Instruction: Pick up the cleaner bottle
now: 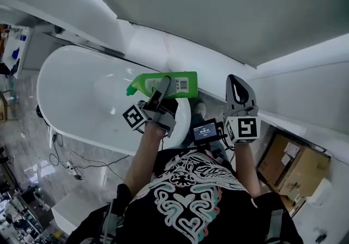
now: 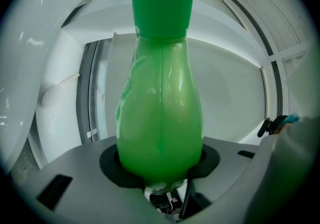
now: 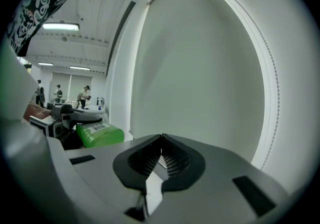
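The white bathtub (image 1: 71, 87) fills the left of the head view, and the green cleaner bottle (image 1: 146, 84) hangs on its side over the tub's near rim, cap (image 1: 131, 91) pointing left, apparently clear of any surface. The left tool (image 1: 162, 91) is clenched around the bottle's wide body; the right tool (image 1: 239, 86) is pressed together on nothing, off beside the wall. The pick-up looks essentially made; next it likely needs a firm squeeze so the smooth, rounded bottle does not slip

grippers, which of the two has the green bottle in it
The left gripper: its fingers clamp the green cleaner bottle; the right gripper is shut on nothing.
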`<state>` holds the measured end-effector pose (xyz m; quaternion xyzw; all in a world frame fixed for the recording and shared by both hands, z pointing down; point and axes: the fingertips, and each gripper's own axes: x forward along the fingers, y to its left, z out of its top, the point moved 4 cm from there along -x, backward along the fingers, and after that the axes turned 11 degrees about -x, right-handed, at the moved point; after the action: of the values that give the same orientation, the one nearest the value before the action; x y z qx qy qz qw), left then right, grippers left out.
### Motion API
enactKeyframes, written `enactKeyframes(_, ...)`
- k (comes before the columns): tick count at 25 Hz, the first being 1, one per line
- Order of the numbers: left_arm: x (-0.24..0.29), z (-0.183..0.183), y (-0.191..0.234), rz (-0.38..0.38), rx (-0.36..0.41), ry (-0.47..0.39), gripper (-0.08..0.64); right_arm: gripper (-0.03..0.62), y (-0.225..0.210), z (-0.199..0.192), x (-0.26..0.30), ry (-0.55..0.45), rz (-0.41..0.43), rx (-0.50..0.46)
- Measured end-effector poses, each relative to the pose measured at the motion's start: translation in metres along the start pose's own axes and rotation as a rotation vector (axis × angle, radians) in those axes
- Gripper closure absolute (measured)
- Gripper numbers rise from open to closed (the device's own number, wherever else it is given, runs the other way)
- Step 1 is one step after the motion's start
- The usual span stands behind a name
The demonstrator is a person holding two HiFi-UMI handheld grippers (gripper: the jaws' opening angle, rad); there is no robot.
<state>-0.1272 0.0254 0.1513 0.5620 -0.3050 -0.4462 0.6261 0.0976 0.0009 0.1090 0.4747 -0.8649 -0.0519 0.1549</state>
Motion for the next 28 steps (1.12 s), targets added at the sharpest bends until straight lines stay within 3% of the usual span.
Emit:
enactKeyframes(9,0.006,-0.012,-0.04,-0.063,-0.001,0.023,0.363,0.565,0.003,0.025,-0.017,-0.031,-0.007,0.002)
enactKeyframes(16,0.014,-0.018,-0.053,-0.057,0.012,0.055,0.363,0.565,-0.011,0.036,-0.019,-0.047,-0.038,0.015)
enactKeyframes(28,0.019,-0.019,-0.055,-0.063,0.024,0.056,0.362,0.565,-0.009,0.03,-0.015,-0.054,-0.008,0.041)
